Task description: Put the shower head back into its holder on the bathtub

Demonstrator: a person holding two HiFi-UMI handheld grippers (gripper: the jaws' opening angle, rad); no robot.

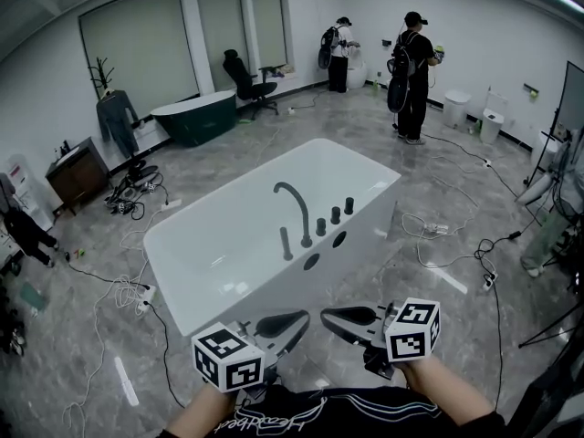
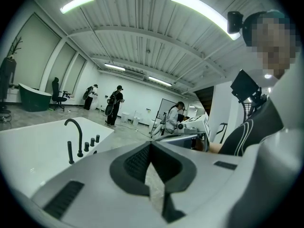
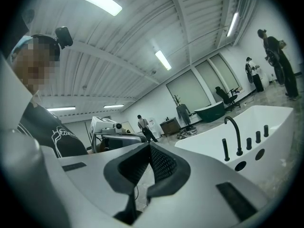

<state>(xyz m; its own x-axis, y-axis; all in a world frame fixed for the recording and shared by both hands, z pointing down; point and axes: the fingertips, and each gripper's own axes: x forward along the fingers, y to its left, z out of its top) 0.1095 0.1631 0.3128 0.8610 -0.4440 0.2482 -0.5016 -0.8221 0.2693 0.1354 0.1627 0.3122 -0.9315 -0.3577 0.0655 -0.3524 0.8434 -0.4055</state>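
Item: hand shower head (image 1: 286, 243), a slim matte-black wand standing upright on the bathtub (image 1: 162, 237) deck, just left of the arched faucet (image 1: 294, 199); I judge it already seated. Left gripper (image 1: 301, 318) and right gripper (image 1: 327, 316): both clenched on nothing, held well short of the tub. Risks: a needless nudge could tip the thin wand from its socket; loose cables (image 1: 109, 290) could snag my footing. Finishes: glossy white rectangular tub, cylindrical black knobs (image 1: 335, 215), polished grey marbled floor.

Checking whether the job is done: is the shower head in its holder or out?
In: shower head stands upright on the bathtub rim beside the spout.
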